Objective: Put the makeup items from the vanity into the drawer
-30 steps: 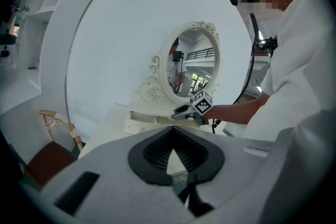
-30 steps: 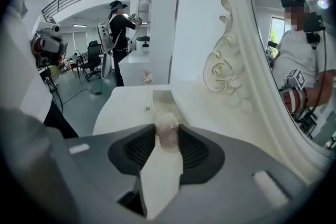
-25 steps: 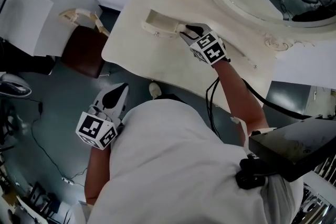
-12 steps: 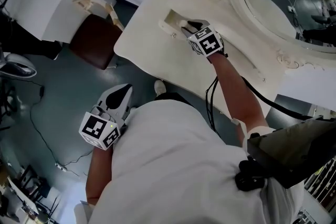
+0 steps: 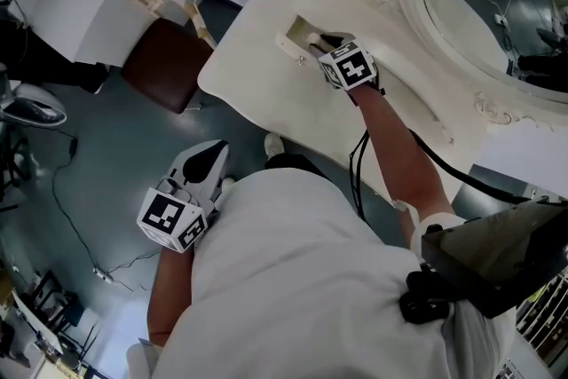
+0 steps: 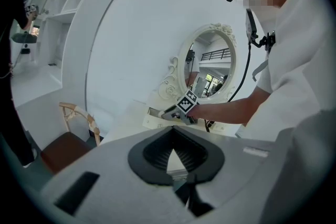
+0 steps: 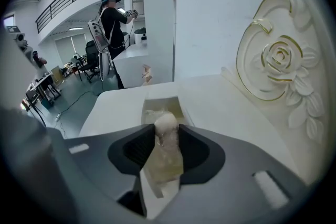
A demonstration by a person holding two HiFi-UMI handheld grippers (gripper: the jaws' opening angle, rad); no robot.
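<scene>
My right gripper [image 5: 321, 41] reaches over the cream vanity top [image 5: 266, 98], its tips at the edge of the small open drawer [image 5: 296, 35]. Its jaws are shut on a pale makeup item [image 7: 164, 157] with a rounded cream cap and a clear body, which points at the drawer [image 7: 160, 104] just ahead. In the right gripper view the item fills the gap of the right gripper [image 7: 167, 131]. The left gripper [image 5: 206, 161] hangs low beside my body, away from the vanity, with its jaws together and nothing in them. From the left gripper [image 6: 172, 136] I see the right gripper [image 6: 173, 111] at the drawer.
An oval mirror [image 5: 497, 13] in a carved frame stands at the back of the vanity. A brown-seated chair [image 5: 164, 62] stands left of it on the grey floor. Cables run along my right arm. Another person [image 7: 111, 18] stands far off in the room.
The right gripper has moved with the item closer to the open drawer. The head view has shifted a little. The left gripper stays at my side.
</scene>
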